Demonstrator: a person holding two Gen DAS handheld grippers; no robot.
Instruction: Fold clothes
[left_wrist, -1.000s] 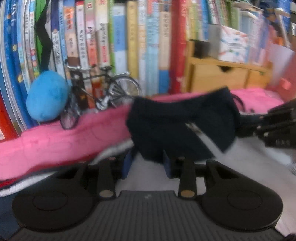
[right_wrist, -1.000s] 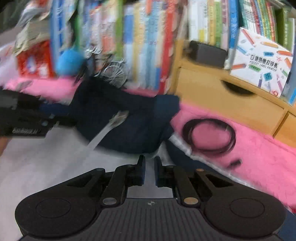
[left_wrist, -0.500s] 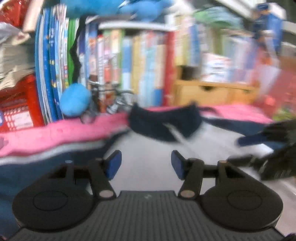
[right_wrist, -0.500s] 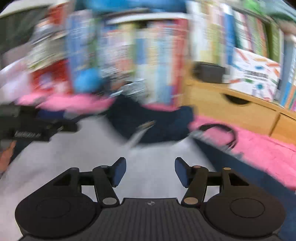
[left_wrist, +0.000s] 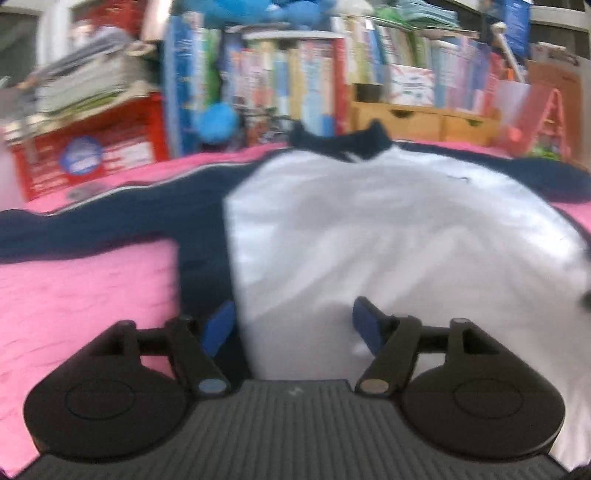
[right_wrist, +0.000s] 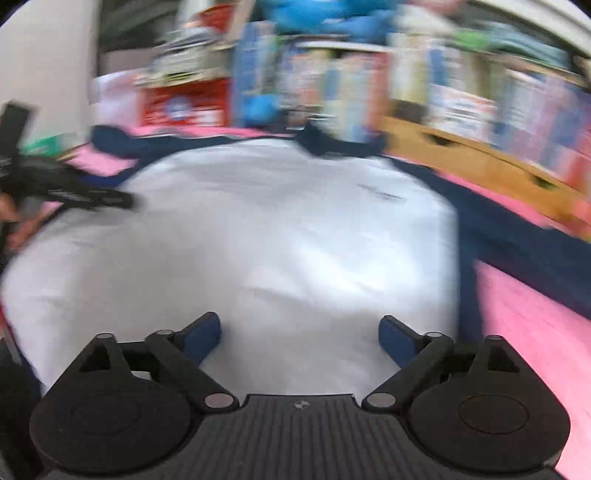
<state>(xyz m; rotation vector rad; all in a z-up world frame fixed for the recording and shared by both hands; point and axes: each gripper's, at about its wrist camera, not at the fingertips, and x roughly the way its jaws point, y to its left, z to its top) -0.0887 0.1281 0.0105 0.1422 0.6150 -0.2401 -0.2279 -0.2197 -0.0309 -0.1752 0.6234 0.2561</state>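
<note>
I have pulled both grippers back from the navy collar within 1 second: left gripper and right gripper now hang spread and empty over the white-and-navy shirt, spread flat on the pink blanket, sleeves out, ready for folding.

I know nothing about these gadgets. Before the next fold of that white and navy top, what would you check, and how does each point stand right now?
1. Left tool open: ok, blue tips spread apart.
2. Right tool open: ok, nothing between its tips.
3. Top lying flat on the pink blanket: ok, white front up, only soft wrinkles.
4. Collar at the far end: ok.
5. Both sleeves spread outward: ok, one to each side.
6. Near hem position: cannot tell, hidden behind the tool bodies.
</note>
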